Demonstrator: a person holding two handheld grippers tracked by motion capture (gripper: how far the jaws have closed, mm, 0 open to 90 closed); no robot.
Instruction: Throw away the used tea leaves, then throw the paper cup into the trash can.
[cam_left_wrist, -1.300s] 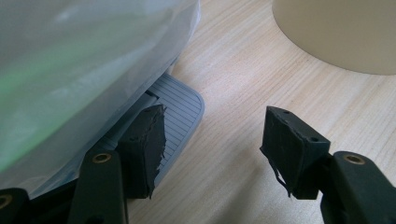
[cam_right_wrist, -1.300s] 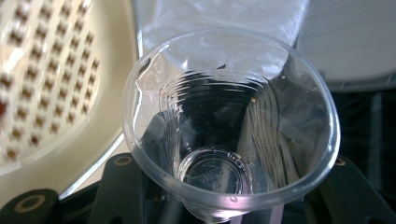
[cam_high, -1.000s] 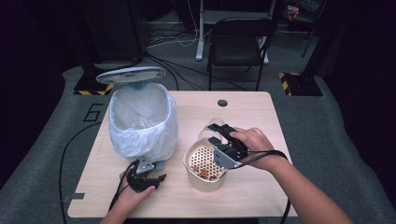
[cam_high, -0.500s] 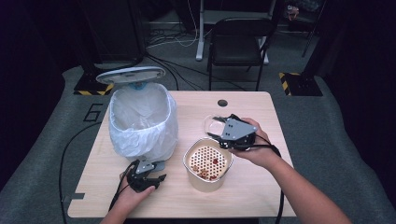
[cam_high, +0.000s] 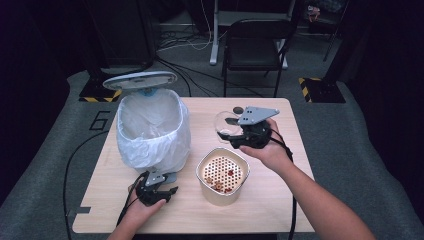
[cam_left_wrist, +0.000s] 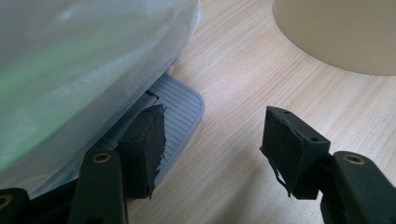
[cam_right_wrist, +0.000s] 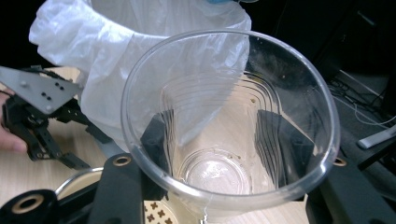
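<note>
Clamping clear cup (cam_right_wrist: 229, 121) — right gripper (cam_high: 239, 134) | left gripper (cam_left_wrist: 212, 149) spread | wooden table (cam_high: 280, 200)

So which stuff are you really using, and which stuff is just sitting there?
In use:
- clear plastic cup, held by the right tongs
- strainer tub with scraps
- lined bin, its pedal by the left tongs

Just sitting there:
- small dark disc
- chair

Clear empty plastic cup (cam_right_wrist: 229, 126), tilted, above the table.
</note>
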